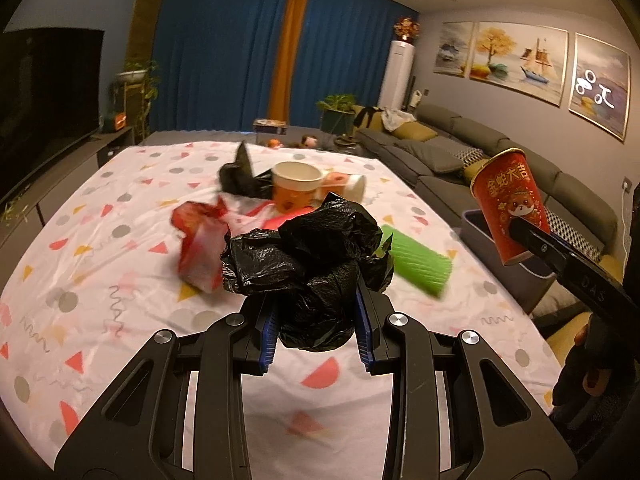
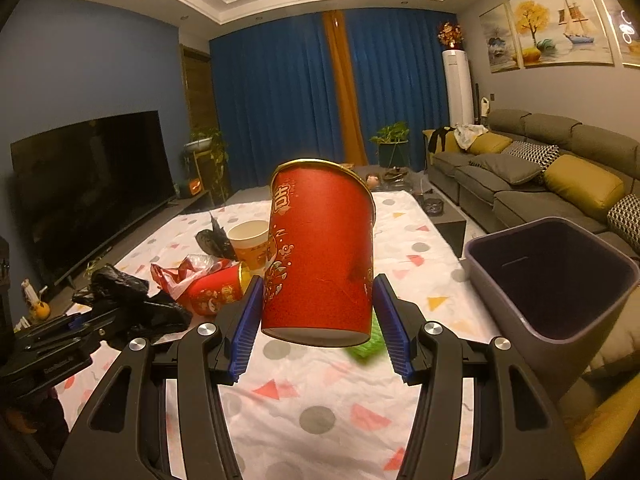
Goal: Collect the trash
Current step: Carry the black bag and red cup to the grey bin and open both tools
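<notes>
Left fingers (image 1: pixel 269 336) pinch a crumpled black bag (image 1: pixel 308 264); right fingers (image 2: pixel 246 320) clamp a red cup (image 2: pixel 320 256).

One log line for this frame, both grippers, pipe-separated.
left gripper: shut on black bag | right gripper: shut on red cup | bin: right of cup, open

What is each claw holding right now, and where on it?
Left claw pinches a crumpled black bag by its lower bunch. Right claw grips a red cup across its lower sides, near the base.
</notes>
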`<state>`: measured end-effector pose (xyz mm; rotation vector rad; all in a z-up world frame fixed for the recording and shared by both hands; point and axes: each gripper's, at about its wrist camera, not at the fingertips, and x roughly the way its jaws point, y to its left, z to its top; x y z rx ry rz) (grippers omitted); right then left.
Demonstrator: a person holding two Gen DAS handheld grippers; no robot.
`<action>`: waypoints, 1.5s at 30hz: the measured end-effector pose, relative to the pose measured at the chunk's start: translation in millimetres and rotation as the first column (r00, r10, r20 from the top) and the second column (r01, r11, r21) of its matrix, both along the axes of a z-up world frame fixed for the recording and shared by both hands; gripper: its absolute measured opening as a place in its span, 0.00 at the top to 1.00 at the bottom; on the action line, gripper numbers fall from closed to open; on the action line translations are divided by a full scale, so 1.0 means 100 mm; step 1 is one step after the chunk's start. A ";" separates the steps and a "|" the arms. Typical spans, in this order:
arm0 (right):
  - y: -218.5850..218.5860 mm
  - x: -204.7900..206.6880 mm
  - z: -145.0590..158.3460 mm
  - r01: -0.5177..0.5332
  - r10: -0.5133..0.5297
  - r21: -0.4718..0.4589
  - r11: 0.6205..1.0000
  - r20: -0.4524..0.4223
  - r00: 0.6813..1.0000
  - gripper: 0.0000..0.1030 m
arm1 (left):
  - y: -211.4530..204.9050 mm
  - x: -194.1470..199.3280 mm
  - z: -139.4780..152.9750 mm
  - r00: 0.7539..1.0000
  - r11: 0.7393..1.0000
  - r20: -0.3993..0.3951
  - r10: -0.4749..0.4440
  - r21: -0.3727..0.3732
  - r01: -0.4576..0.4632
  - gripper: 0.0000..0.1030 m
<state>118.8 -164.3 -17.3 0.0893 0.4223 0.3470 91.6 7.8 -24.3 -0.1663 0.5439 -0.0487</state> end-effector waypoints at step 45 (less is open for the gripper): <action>-1.92 0.53 -0.28 0.429 -0.427 0.097 0.898 -0.038 0.903 0.47 | -2.99 1.95 -0.09 0.868 0.868 0.016 -0.497 0.002 0.497 0.70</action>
